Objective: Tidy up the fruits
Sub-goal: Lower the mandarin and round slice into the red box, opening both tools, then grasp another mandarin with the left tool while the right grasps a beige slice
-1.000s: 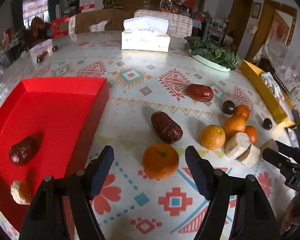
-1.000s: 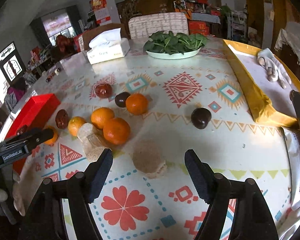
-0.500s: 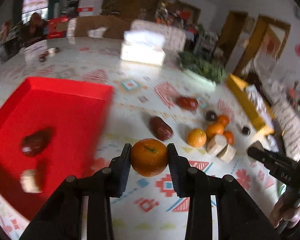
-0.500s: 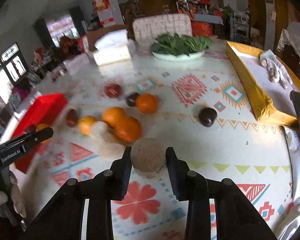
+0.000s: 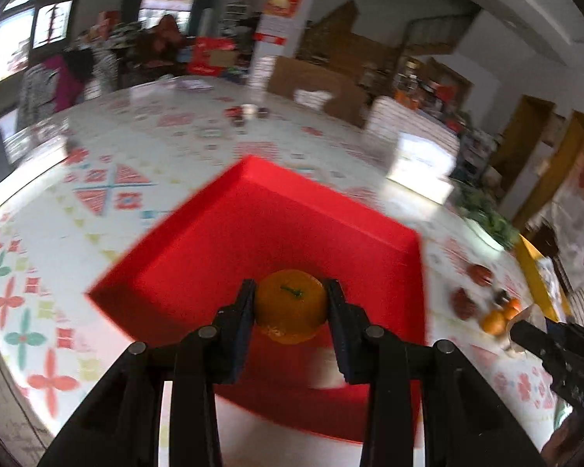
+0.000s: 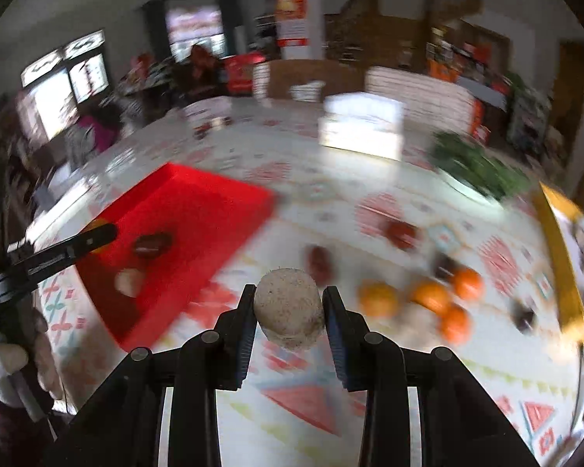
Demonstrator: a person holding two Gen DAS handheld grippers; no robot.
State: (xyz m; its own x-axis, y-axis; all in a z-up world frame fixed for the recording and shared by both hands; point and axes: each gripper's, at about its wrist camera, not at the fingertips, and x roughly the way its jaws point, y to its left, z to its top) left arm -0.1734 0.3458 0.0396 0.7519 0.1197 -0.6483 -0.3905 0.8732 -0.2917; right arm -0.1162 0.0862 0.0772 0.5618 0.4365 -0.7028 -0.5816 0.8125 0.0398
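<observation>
Between the left fingers: the left gripper (image 5: pixel 290 303) is clamped on an orange mandarin (image 5: pixel 291 305), stem facing the camera, both pads pressed against its sides.
Below the mandarin: a red tray (image 5: pixel 253 225), its floor directly under the held fruit.
Between the right fingers: the right gripper (image 6: pixel 288 309) is closed tight on a pale, speckled, rounded fruit (image 6: pixel 288 307), held above the patterned tablecloth (image 6: pixel 311 397).
Left of the right gripper: the red tray (image 6: pixel 198 202) holds a dark red fruit (image 6: pixel 152 244) and a pale piece (image 6: pixel 128 282).
Right of the right gripper: loose oranges (image 6: pixel 432 295) and dark fruits, blurred, lie on the cloth.
Farther back: a white tissue box (image 6: pixel 362 126) and a plate of leafy greens (image 6: pixel 475 167).
Right edge: a yellow box (image 6: pixel 556 241).
</observation>
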